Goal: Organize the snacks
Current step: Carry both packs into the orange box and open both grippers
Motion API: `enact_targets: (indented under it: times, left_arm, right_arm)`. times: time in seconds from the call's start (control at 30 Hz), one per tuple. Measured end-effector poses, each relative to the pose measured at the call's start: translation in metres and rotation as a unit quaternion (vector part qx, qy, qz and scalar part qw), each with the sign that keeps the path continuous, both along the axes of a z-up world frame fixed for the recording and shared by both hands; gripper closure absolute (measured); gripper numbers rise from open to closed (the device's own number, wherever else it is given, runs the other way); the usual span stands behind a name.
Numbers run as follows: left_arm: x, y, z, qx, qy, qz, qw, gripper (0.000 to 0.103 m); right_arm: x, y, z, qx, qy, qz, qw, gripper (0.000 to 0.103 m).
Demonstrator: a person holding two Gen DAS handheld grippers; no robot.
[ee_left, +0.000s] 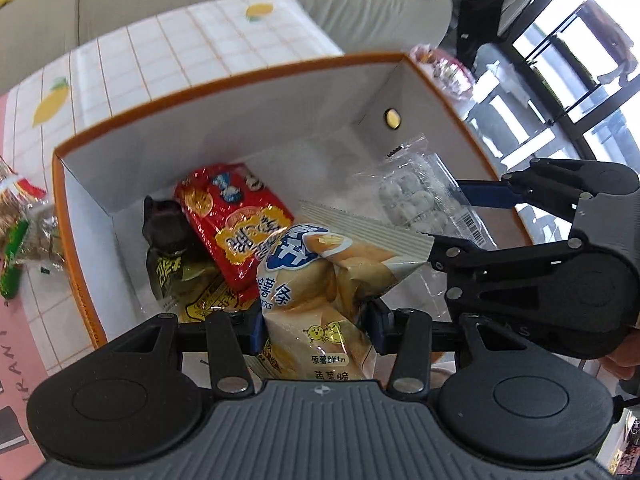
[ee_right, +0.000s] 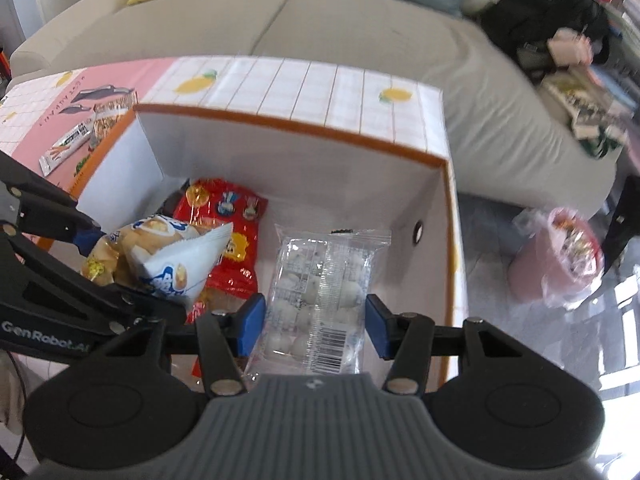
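A white box with an orange rim stands on the tiled table. Inside lie a red snack pack and a dark green pack. My left gripper is shut on a yellow-white potato stick bag over the box. My right gripper is shut on a clear pack of white balls, also held over the box at its right side.
Loose snack packs lie on the table left of the box. A grey sofa stands behind the table. A pink bag of snacks sits on the floor at the right.
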State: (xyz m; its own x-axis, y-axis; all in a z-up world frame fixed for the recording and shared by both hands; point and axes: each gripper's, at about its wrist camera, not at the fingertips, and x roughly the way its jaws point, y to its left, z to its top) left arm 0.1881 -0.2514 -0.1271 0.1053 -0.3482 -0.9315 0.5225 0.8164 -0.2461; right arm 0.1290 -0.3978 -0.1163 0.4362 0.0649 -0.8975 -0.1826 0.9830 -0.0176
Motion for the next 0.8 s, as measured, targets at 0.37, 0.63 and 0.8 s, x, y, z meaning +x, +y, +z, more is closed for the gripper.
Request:
enact_targets:
  times: [0.37,0.63,0.8]
  left_arm:
    - [0.011,-0.008,-0.024,0.041,0.041,-0.008,0.9983,0.048]
    - [0.011,-0.011,-0.031,0.064,0.048,-0.020,0.9966,0.040]
    - [0.012,-0.010,-0.031,0.064,0.056,-0.022,0.9961,0.029]
  right_arm:
    - [0.018,0.006,-0.025,-0.025,0.070,0.021,0.997,0.050]
    - [0.022,0.006,-0.037,-0.023,0.109,0.016,0.994,0.049]
    - [0.025,0.005,-0.039,-0.022,0.121,0.010,0.992,0.047]
